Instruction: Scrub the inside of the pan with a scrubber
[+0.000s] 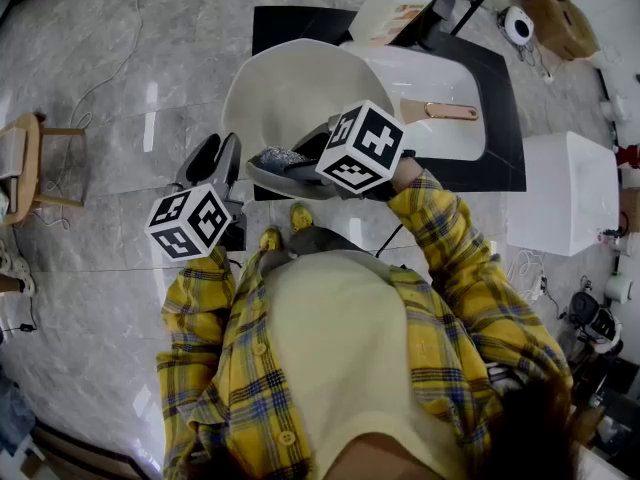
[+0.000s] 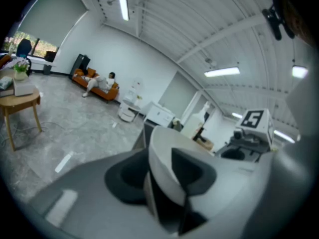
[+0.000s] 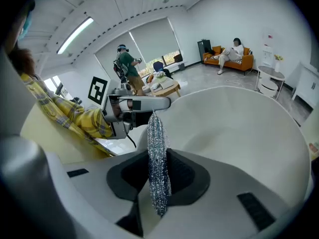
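Steel scrubber [image 3: 157,148] in R tool [image 3: 158,178], L tool [image 2: 167,180] gripping white pan [image 1: 290,88] rim

Pan [image 1: 295,83] blocks the middle ahead of me, black table [image 1: 503,118] behind it, white box [image 1: 560,193] right. Left, I have open floor [image 1: 110,208] up to the wooden stool [image 1: 30,158].
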`<state>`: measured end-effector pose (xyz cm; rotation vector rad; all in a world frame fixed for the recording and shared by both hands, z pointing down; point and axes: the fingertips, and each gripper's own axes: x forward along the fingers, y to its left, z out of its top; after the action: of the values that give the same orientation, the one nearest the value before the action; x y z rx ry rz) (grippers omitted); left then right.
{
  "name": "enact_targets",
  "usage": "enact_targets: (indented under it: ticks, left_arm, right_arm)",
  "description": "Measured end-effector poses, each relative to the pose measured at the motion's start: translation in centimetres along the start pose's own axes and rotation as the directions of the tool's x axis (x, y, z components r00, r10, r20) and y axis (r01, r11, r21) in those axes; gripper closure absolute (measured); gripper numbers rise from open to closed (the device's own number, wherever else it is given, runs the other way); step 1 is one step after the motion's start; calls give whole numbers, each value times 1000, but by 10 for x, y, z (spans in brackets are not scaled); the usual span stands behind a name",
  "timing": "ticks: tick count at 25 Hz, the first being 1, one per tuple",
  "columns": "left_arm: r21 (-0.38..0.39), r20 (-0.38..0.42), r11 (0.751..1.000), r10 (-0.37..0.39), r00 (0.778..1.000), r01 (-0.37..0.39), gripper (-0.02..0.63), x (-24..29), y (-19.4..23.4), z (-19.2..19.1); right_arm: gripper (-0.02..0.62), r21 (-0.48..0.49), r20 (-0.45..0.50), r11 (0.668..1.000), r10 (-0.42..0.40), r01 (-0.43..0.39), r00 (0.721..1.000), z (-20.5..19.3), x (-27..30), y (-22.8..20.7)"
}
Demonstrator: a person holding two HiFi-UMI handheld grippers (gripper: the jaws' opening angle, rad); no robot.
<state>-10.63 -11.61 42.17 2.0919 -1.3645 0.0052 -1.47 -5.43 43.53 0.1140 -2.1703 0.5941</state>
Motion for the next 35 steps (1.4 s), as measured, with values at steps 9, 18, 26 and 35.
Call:
enact_targets:
  ticks: [9,18,26,35]
  left_arm:
    - [41,14,999,4,1000,-5,474,-17,-5,12]
    - [116,12,993,-19,1000,18,474,-25,-24,21]
    - [136,16,990,-40,999,38,499,-32,-39,30]
    - [130,8,989,-75,997,73,518,-32,-48,31]
  right_arm:
    - [512,100,186,995,-14,-5,982,15,-19,-2]
    - [512,142,362,989,-85,35,928,20,-44,-3]
    - [512,246,524,965,-210,90,826,23,-83,-12]
    - [513,385,614,922,-293,46,733,12,-107,-20]
